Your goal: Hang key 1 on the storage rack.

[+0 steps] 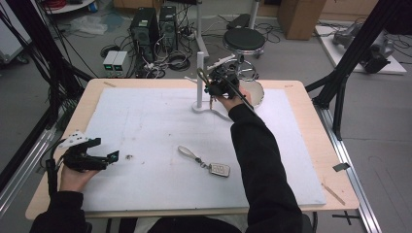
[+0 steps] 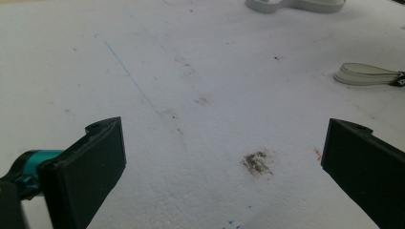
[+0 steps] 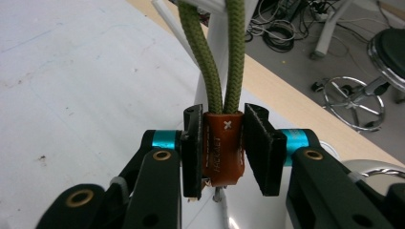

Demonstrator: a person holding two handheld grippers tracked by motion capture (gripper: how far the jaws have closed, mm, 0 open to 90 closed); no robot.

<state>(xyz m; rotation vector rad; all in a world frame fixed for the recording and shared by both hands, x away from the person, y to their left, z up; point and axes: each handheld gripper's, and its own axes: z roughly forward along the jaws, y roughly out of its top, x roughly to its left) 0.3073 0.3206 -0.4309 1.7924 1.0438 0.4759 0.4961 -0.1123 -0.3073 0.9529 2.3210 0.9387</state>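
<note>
A: Where was the right gripper (image 1: 219,80) seen?

B: In the high view it was held at the far side of the table (image 1: 311,141), just beside the white stand (image 1: 199,80). A sleeved forearm was stretched out across the white foam board (image 1: 145,126) to reach it.

A: And what was gripped?

B: In the right gripper view an olive-green cord loop (image 3: 217,57) with an orange-brown leather tab (image 3: 222,148) was seen between the two black jaws. The tab was flanked on both sides by the pads; contact seemed closer on the left pad, while a thin gap may have been left at the right one. The tab was taken as pinched. The two cord strands were run upward from the tab toward the arm of the stand.

A: The left gripper (image 1: 99,156)?

B: It was rested low at the near left of the board. Its jaws were spread wide, with nothing between them. In the left gripper view a brownish stain (image 2: 257,162) was seen on the foam between the jaws.

A: Anything else on the board?

B: A second key fob with a pale strap (image 1: 206,162) was laid near the middle, well apart from both grippers. A round white plate (image 1: 256,92) was partly hidden behind the right hand
</note>
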